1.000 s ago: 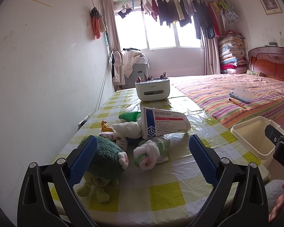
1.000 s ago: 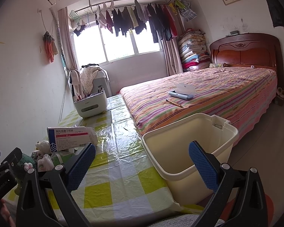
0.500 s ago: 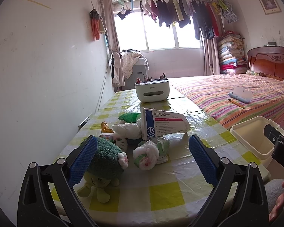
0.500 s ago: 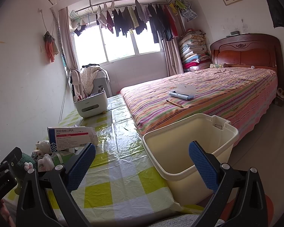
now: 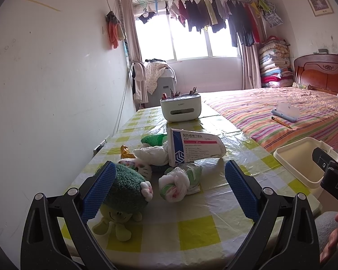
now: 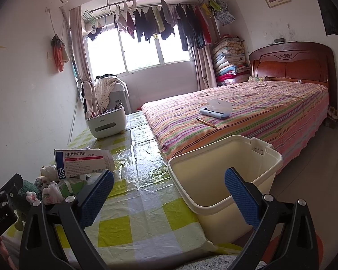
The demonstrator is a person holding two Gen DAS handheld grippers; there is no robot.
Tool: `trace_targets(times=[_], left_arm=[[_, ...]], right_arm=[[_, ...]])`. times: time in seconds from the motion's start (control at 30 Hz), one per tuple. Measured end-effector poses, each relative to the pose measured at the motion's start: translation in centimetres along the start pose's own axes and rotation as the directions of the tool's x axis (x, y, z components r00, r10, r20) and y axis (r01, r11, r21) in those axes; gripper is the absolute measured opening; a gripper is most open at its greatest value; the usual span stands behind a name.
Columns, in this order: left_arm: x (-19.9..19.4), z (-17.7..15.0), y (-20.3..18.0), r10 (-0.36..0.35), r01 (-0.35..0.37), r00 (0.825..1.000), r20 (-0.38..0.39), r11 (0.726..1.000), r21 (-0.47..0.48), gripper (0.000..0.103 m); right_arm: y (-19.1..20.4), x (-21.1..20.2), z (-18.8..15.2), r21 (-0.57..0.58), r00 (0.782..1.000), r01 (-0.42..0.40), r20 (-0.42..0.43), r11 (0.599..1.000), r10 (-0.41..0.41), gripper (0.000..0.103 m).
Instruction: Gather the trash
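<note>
**Inspector A:** Trash first. What lies on the table (image 5: 191,229)?

**Inspector B:** A knotted plastic bag (image 5: 179,181), white with green and pink showing through, lies near the middle of the checked cloth. Behind it a medicine box (image 5: 195,148) leans tilted on a heap of crumpled white tissue (image 5: 153,155) and a green wrapper (image 5: 154,138). A small gold wrapper (image 5: 124,150) sits at the heap's left edge.

**A:** Anything there that is not trash?

**B:** Two plush toys: a green one (image 5: 124,193) beside the bag, and a white cat (image 5: 138,168) behind it, touching the tissue. I cannot tell from this view whether the bag touches the green toy.

**A:** Left gripper (image 5: 169,189)?

**B:** Jaws wide apart, empty. The bag and the green toy sit between the blue pads (image 5: 99,191), but farther off; no contact.

**A:** Right gripper (image 6: 169,200)?

**B:** Jaws likewise wide apart, holding nothing. It looks over the table's right edge at a cream bin (image 6: 225,180), open at the top and standing just beside the table.

**A:** Surroundings?

**B:** A white organiser (image 5: 180,110) holding pens stands at the table's far end. The bed (image 6: 247,117) runs along the right, with a pencil (image 6: 206,122) and a blue case (image 6: 215,111) on its striped cover. Laundry (image 5: 214,15) hangs on a rail before the window.
</note>
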State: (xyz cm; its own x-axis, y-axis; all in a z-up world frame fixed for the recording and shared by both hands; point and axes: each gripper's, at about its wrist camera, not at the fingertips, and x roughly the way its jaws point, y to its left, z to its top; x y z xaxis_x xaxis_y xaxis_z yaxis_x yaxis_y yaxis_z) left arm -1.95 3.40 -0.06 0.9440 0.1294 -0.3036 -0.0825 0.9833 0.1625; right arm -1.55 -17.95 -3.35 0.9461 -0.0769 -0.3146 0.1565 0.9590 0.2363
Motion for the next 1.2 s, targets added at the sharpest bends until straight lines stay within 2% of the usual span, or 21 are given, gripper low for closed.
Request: trace_targets(times=[0.67, 1.0, 1.2], left_arm=[[0.2, -0.1, 2.3, 0.011, -0.012, 1.0, -0.018, 0.999, -0.044, 0.096], [1.4, -1.0, 4.7, 0.038, -0.045, 0.995, -0.089, 0.996, -0.079, 0.096], [2.8, -1.9, 6.8, 0.0, -0.022, 0.984, -0.177, 0.992, -0.124, 0.096]], right_arm=[[0.4, -0.5, 0.1, -0.024, 1.0, 0.004, 0.01, 1.0, -0.003, 0.096], [0.6, -0.7, 0.2, -0.027, 1.0, -0.002, 0.007, 1.0, 0.002, 0.096], [0.8, -0.9, 0.3, -0.027, 1.0, -0.017, 0.012, 0.999, 0.017, 0.096]])
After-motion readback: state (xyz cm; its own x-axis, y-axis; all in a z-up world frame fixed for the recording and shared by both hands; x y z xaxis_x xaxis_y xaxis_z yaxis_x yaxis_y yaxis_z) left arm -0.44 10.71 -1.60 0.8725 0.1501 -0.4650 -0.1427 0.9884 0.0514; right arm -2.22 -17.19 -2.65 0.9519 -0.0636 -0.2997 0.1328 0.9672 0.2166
